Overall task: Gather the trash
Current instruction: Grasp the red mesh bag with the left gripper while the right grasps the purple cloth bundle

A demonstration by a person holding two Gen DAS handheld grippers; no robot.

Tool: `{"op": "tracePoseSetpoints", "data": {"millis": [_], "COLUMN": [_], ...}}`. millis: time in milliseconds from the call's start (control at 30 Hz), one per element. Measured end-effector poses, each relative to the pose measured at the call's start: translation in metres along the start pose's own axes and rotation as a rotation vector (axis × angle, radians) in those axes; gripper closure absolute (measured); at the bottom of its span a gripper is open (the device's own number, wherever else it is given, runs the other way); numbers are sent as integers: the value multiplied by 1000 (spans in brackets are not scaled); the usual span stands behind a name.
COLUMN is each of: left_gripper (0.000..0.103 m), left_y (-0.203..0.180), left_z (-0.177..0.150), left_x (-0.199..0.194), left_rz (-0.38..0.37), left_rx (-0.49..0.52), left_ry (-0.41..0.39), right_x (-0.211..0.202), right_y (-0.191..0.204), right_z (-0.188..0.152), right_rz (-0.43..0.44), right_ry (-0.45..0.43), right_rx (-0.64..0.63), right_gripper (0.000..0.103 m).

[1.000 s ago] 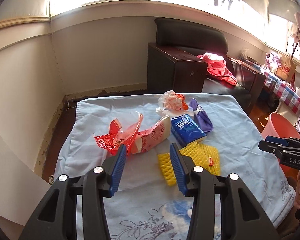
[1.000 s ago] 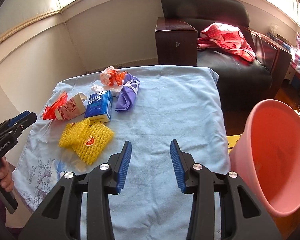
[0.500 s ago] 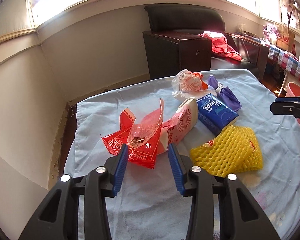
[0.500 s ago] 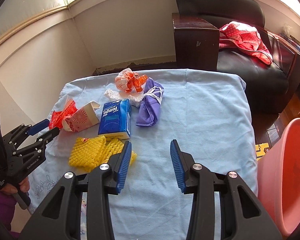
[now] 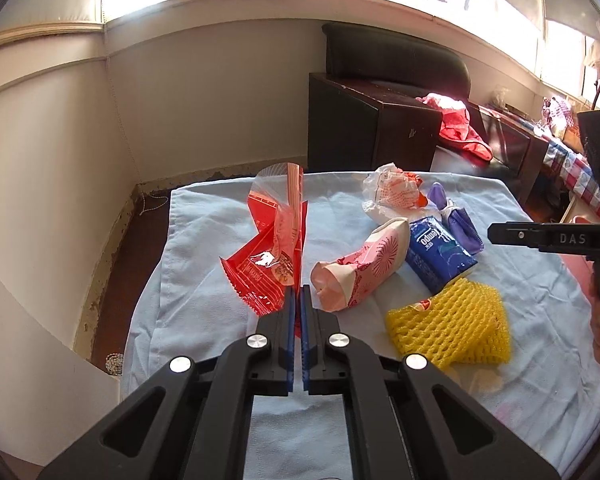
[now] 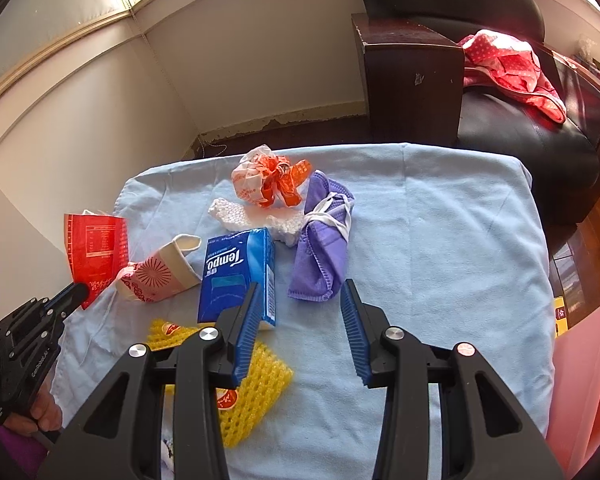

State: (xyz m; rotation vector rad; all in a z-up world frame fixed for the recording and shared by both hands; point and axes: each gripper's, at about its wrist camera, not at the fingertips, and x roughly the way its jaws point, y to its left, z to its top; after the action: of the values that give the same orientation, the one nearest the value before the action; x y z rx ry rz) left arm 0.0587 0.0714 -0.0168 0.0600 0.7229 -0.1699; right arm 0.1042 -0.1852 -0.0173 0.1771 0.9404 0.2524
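Wrapper (image 5: 268,264), red, is being clamped by the left gripper (image 5: 300,308); right gripper (image 6: 300,312) fingers are being held apart, "Tempo" tissue pack (image 6: 236,276) beside the left finger.

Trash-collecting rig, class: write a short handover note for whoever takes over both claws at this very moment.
Left claw: shut on the crinkled red plastic wrapper, which stands up from the light blue tablecloth.
Right claw: open, empty, above the cloth, pointing at the purple face mask.
On the cloth: pink paper cup on its side, blue Tempo tissue pack, yellow foam fruit net, white-and-orange crumpled bag, white foam scrap.
Pink plastic bin: at the right table edge.
Done: wrapper gripped only.
Left: bin the wrapper, then everything else.
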Motion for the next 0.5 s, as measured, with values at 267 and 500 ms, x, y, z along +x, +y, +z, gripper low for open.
{"op": "tracePoseSetpoints", "data": {"millis": [267, 500], "left_gripper": [102, 101], "left_y": [-8, -17], "left_z": [2, -1], "left_x": [-23, -27], "left_rz": [-51, -62], "left_rx": [-41, -45], "left_ry": [-41, -27], "right_x": [30, 39], "right_y": [-5, -7], "right_z": [14, 10], "right_rz": [-84, -61], "right_ry": [-2, 9], "right_rx": [11, -10], "right_gripper": [62, 81]}}
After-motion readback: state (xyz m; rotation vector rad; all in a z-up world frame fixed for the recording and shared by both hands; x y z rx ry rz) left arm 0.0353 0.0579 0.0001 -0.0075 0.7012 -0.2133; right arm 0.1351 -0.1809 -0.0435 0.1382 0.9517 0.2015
